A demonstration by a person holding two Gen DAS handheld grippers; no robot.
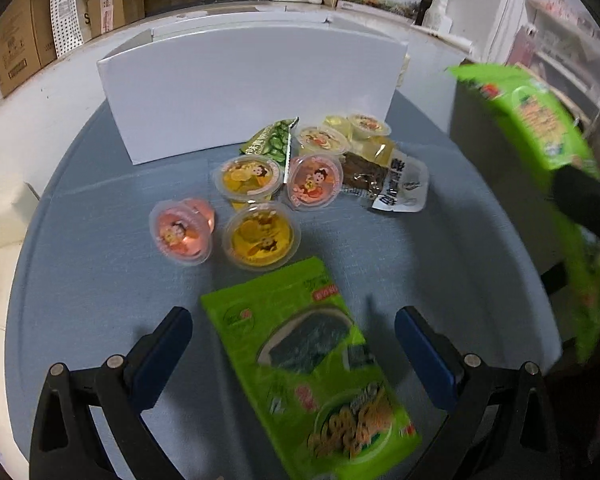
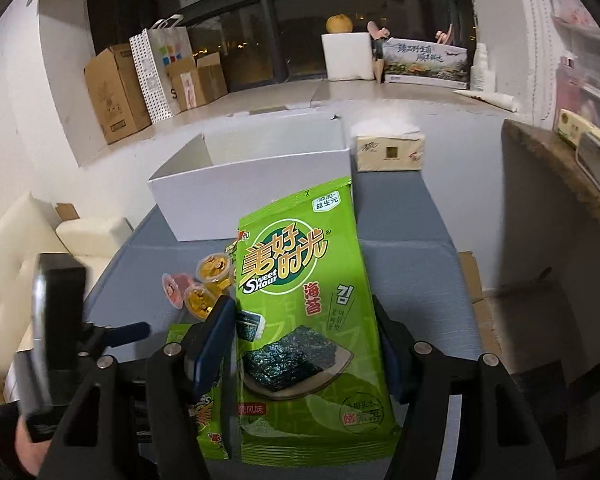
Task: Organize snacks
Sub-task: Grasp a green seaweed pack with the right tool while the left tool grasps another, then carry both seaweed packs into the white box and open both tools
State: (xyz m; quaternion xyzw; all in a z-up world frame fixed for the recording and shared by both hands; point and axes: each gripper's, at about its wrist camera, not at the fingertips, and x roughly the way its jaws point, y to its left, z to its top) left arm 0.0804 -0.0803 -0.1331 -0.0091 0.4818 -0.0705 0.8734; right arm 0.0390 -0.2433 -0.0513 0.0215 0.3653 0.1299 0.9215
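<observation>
My right gripper (image 2: 306, 340) is shut on a green seaweed packet (image 2: 304, 292), lifted above the blue table (image 2: 412, 264); the same packet (image 1: 540, 128) hangs at the right of the left wrist view. A second green seaweed packet (image 1: 308, 364) lies flat on the table between the wide-apart fingers of my left gripper (image 1: 294, 348), which is open and not pressing on it. Beyond it lie several jelly cups, pink (image 1: 180, 234) and yellow (image 1: 260, 240), a small green pouch (image 1: 272, 142) and a brown-and-white snack pack (image 1: 384, 182). An open white box (image 2: 256, 204) stands behind them.
A tissue pack (image 2: 390, 148) sits to the right of the white box (image 1: 244, 92). Cardboard boxes (image 2: 114, 92) and a paper bag (image 2: 162, 68) line the back ledge. A cream sofa (image 2: 16, 264) is at the left, and a stone counter edge (image 2: 560, 168) at the right.
</observation>
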